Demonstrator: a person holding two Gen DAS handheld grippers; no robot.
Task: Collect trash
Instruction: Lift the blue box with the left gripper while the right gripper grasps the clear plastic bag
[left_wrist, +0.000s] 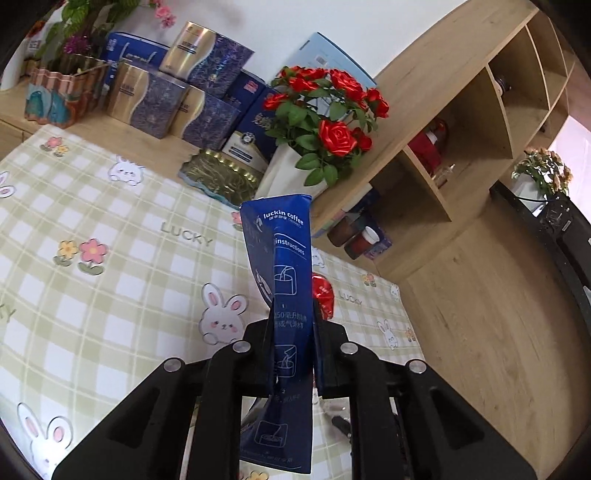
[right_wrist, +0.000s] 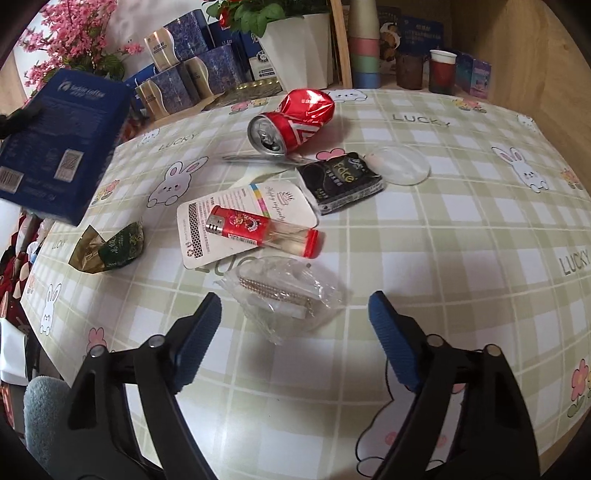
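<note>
My left gripper (left_wrist: 293, 332) is shut on a flat blue coffee box (left_wrist: 284, 266), which stands edge-on between the fingers, lifted above the table. The same blue box (right_wrist: 62, 147) hangs at the left of the right wrist view. My right gripper (right_wrist: 295, 317) is open just above the checked tablecloth (right_wrist: 461, 229), its blue pads on either side of a clear plastic bag (right_wrist: 288, 295) that holds a beaded strip, without touching it. Beyond lie a red lighter (right_wrist: 258, 230) on a white card (right_wrist: 229, 206), a black packet (right_wrist: 340, 182), a crushed red can (right_wrist: 295, 122), a clear lid (right_wrist: 402, 164) and a green-gold wrapper (right_wrist: 110, 247).
Blue and gold gift boxes (left_wrist: 155, 99) and a white pot of red roses (left_wrist: 325, 122) line the table's back edge. A wooden shelf unit (left_wrist: 461, 122) with cups (right_wrist: 441, 70) and jars closes the right side. A thin metal stick (right_wrist: 258, 158) lies by the can.
</note>
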